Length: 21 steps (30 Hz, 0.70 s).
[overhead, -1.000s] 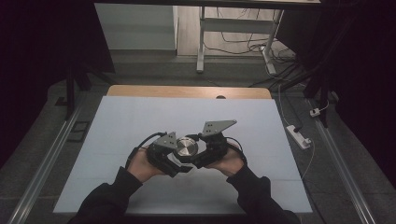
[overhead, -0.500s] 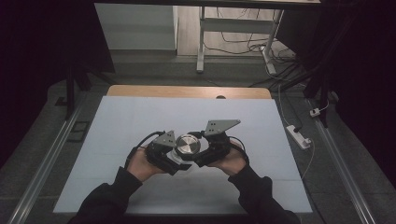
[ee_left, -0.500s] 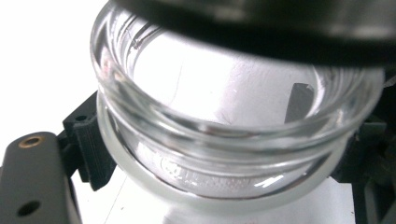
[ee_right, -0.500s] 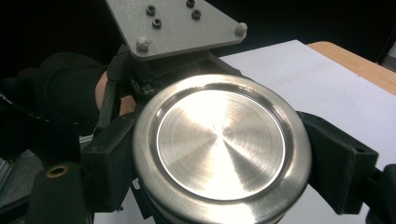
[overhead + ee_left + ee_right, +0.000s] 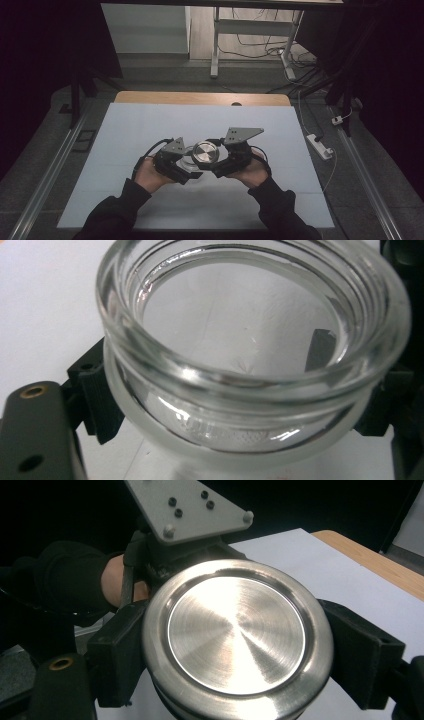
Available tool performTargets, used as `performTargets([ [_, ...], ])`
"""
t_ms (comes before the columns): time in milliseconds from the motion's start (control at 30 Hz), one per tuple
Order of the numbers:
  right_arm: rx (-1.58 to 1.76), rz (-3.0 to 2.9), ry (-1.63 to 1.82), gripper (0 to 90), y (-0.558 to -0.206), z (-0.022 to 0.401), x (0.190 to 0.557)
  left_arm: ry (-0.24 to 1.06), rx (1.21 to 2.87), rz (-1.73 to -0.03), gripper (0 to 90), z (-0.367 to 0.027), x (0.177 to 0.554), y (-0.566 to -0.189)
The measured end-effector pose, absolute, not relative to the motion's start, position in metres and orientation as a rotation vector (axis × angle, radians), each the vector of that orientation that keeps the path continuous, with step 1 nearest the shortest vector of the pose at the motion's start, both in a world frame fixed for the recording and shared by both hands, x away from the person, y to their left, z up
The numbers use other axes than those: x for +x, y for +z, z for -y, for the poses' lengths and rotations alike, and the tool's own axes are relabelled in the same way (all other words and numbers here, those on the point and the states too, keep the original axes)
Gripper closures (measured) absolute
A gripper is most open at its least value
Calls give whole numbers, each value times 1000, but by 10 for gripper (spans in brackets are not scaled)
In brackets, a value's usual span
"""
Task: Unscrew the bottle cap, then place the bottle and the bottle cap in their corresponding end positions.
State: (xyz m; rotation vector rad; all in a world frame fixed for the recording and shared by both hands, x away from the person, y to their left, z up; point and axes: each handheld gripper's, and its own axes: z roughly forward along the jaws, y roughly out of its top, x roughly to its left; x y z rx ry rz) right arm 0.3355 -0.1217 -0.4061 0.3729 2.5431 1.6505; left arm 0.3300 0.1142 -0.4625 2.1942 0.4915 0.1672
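A clear glass jar [image 5: 240, 405] with a threaded open mouth is clamped at its neck between the left gripper's [image 5: 239, 407] black jaws. In the right gripper view, a round brushed-steel lid [image 5: 235, 630] sits pinched by its rim in the right gripper [image 5: 240, 652]. From the high view, both hands meet at mid-table: the lid [image 5: 205, 152] faces up, with the jar [image 5: 186, 161] just left of and below it. The left gripper [image 5: 181, 166] and right gripper [image 5: 216, 161] point toward each other. No lid covers the jar's mouth.
A pale blue-white mat [image 5: 150, 125] covers the wooden table [image 5: 200, 97]. A white power strip [image 5: 320, 146] lies on the floor to the right. A metal stand [image 5: 216, 40] and cables sit beyond the far edge. The left gripper's grey plate [image 5: 187, 507] rises behind the lid.
The right gripper with the lid has crept slightly up and to the right. The left hand has stayed where it was.
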Motion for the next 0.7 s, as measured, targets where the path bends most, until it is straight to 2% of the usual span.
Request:
performTargets([
  [700,427,-2519,1609,185,-411,136,325,228,2155,-592,151,-129,340,-466],
])
